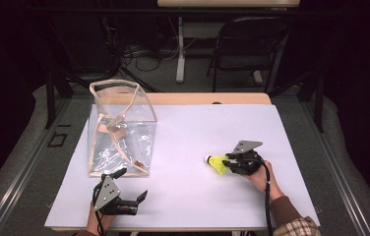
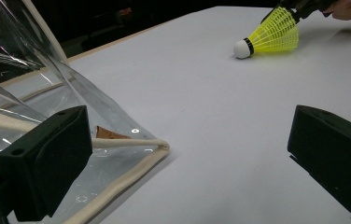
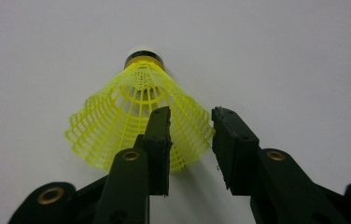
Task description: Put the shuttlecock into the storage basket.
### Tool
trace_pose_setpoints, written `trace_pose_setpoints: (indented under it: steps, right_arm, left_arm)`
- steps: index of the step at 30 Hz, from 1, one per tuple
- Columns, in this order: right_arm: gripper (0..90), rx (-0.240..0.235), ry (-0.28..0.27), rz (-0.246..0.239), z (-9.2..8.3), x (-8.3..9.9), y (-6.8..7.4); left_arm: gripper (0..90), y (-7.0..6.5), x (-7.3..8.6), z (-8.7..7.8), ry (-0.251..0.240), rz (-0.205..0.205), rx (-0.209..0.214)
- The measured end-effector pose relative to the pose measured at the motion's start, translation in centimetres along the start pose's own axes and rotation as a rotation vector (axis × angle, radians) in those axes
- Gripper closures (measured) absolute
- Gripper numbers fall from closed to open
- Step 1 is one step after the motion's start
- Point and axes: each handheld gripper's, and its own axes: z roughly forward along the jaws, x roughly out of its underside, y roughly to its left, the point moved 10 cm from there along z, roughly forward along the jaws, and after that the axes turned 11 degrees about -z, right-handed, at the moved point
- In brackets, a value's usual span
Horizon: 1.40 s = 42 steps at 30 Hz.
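A yellow shuttlecock (image 1: pixel 217 163) with a white cork lies on its side on the white tabletop (image 1: pixel 198 132), right of centre. My right gripper (image 1: pixel 230 162) is at its skirt end. In the right gripper view the jaws (image 3: pixel 190 116) stand a little apart, straddling the right rim of the shuttlecock's skirt (image 3: pixel 136 112), which keeps its shape. My left gripper (image 1: pixel 134 183) rests near the front edge, wide open and holding nothing. From the left gripper view (image 2: pixel 187 140) the shuttlecock (image 2: pixel 271 35) lies far off.
A clear plastic bag (image 1: pixel 119 128) with cream trim stands open at the table's left; its near corner (image 2: pixel 162 145) is just beside my left jaw. A folding chair (image 1: pixel 249 49) and a table leg stand beyond the far edge.
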Motion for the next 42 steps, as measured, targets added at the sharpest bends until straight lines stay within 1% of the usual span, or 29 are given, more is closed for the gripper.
trace_pose_setpoints:
  steps: [11,22,23,27,28,32,33,42]
  right_arm:
    - [71.6,0.001,0.006,0.019,0.19,0.09,0.02]
    - [80.6,0.016,0.021,0.052,0.14,0.23,-0.04]
    - [82.8,0.017,0.022,0.066,0.17,0.30,-0.04]
    - [86.2,0.014,0.030,0.073,0.19,0.43,-0.05]
    - [87.7,0.016,0.030,0.077,0.25,0.44,-0.04]
    - [88.9,0.015,0.028,0.074,0.21,0.37,0.02]
    - [89.5,0.013,0.018,0.071,0.16,0.26,0.06]
    - [90.0,0.007,-0.012,0.068,-0.40,-0.17,0.10]
  left_arm:
    - [0.0,-0.01,-0.01,-0.01,-0.001,0.001,-0.001]
    - [0.0,-0.04,-0.01,0.00,0.000,0.000,-0.001]
    - [0.0,-0.03,-0.01,0.00,0.001,0.002,-0.001]
    - [0.0,-0.03,-0.03,-0.02,0.000,0.002,-0.001]
    - [0.0,-0.03,-0.02,-0.02,0.000,0.002,-0.001]
    - [0.0,-0.02,-0.02,-0.02,0.000,0.002,-0.001]
    - [0.0,-0.02,-0.03,-0.02,-0.001,0.001,-0.001]
    - [0.0,-0.02,-0.03,-0.02,0.000,0.001,-0.001]
